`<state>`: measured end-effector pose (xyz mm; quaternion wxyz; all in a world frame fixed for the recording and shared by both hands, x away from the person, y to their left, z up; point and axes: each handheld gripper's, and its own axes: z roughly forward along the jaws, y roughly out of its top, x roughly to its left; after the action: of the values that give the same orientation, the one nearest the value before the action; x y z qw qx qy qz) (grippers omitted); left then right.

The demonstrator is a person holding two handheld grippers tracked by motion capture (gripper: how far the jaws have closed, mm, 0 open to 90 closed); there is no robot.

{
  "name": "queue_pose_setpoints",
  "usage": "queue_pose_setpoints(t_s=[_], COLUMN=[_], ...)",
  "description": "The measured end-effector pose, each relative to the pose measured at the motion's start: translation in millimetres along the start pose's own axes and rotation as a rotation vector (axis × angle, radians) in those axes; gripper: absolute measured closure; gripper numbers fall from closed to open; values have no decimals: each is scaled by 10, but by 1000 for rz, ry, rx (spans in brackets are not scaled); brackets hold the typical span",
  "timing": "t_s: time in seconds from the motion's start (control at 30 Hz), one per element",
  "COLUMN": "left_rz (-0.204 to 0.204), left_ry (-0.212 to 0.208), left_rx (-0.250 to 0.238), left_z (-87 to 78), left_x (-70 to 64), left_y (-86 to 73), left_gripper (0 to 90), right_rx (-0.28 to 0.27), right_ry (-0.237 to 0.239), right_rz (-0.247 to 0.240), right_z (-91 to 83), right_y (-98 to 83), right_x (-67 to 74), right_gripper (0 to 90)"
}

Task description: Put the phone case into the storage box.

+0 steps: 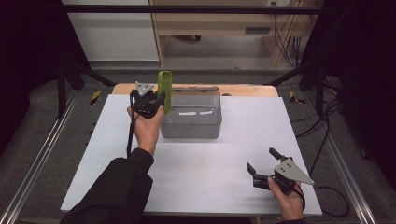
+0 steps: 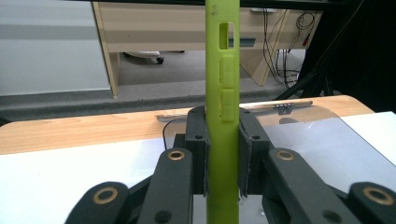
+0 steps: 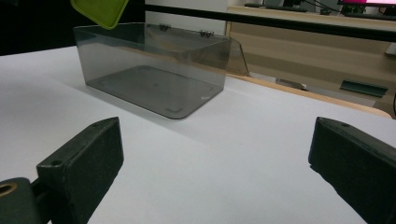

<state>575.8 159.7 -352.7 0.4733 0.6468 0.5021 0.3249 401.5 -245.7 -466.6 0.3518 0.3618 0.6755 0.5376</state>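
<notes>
Left gripper (image 2: 223, 154): clamps green phone case (image 2: 223, 93) upright; its button cutouts visible in left gripper view. Right gripper (image 1: 262, 163): jaws wide, empty. Clear box (image 3: 154, 70): interior bare in right gripper view.

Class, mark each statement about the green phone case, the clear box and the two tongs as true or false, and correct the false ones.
1. The left tongs clamp a lime-green rubbery phone case. True.
2. The case lies flat on the white table. False: it is held upright, at the left end of the box.
3. The smoky transparent plastic box is open and empty. True.
4. The right tongs grip the box. False: they stand open, apart from it, near the table's right front.
</notes>
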Motion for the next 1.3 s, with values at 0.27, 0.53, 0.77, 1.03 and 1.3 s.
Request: queue_pose_setpoints(t_s=[0.27, 0.53, 0.77, 1.03, 1.3], left_rz=[-3, -17, -10, -2, 10], left_ry=[5, 5, 1, -3, -5], left_rx=[11, 15, 35, 57, 88], left_z=[20, 19, 32, 83, 156], left_x=[-1, 34, 55, 39, 29], left_y=[-100, -172, -205, -218, -238], left_gripper=[775, 775, 775, 774, 774], right_rx=[3, 5, 5, 6, 6], right_ry=[-1, 2, 13, 18, 19], right_rz=[2, 3, -3, -4, -2], right_z=[-3, -1, 11, 10, 8], right_y=[4, 3, 5, 0, 1], right_x=[2, 3, 25, 19, 19], right_gripper=[31, 33, 32, 32, 34])
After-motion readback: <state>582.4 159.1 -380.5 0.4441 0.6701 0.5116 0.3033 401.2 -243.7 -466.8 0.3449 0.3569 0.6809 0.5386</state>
